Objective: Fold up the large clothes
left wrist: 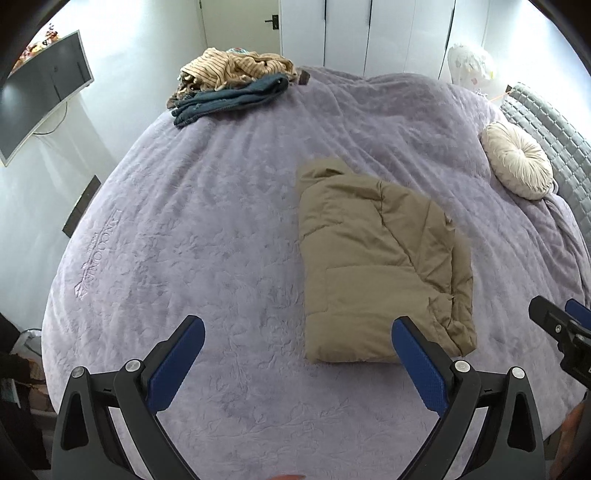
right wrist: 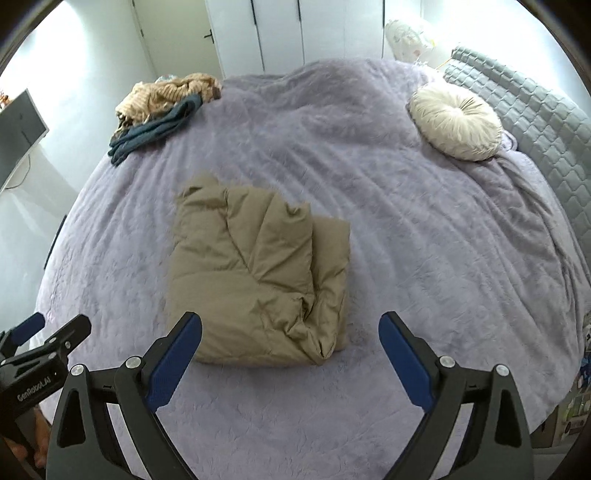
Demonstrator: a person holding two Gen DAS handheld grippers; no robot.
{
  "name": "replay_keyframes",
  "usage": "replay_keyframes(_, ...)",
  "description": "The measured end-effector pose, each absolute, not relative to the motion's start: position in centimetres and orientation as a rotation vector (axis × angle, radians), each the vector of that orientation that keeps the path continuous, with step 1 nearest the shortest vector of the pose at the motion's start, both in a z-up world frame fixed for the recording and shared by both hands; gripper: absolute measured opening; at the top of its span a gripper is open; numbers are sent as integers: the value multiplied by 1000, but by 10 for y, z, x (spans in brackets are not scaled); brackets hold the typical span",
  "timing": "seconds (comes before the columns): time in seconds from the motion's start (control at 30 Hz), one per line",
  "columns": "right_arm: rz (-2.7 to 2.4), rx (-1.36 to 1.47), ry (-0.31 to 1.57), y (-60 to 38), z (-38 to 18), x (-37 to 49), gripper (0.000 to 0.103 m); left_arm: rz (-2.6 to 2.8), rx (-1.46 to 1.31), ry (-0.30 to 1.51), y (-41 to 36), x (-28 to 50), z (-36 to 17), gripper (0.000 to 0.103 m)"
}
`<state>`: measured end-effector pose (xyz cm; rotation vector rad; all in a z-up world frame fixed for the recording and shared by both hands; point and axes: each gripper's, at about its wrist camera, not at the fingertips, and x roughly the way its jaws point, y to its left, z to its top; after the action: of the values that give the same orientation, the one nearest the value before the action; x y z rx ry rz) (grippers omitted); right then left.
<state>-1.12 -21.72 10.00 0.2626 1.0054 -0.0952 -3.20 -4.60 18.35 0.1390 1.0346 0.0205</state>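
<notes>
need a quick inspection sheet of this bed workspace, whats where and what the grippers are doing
surface: lilac bedspread covering the bed, lightly wrinkled
job's things: khaki padded jacket folded into a compact bundle, lying flat, nothing gripping it
clutter: pile of unfolded clothes at the far left corner; round cream cushion at the far right
grippers: left gripper open, empty, above the bedspread beside the jacket; right gripper open, empty, above the jacket's near edge
cables: a thin cord hangs under the monitor; where it ends cannot be told
surroundings: white wardrobe doors, grey quilted headboard
</notes>
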Motion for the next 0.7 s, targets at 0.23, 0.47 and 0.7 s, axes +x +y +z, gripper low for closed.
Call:
replay_keyframes(0.23,-116,251,977,-216,110,-14,97,31,155,1009,-49,-37,191,101)
replay_keyframes(0.47,-116,244,972,-214,113,-15,97,34,161,1002,-50,-38,194,101)
replay_keyframes(0.7,-117,243,971,-214,114,-15,97,25,156,1002,-51,-39,196,101)
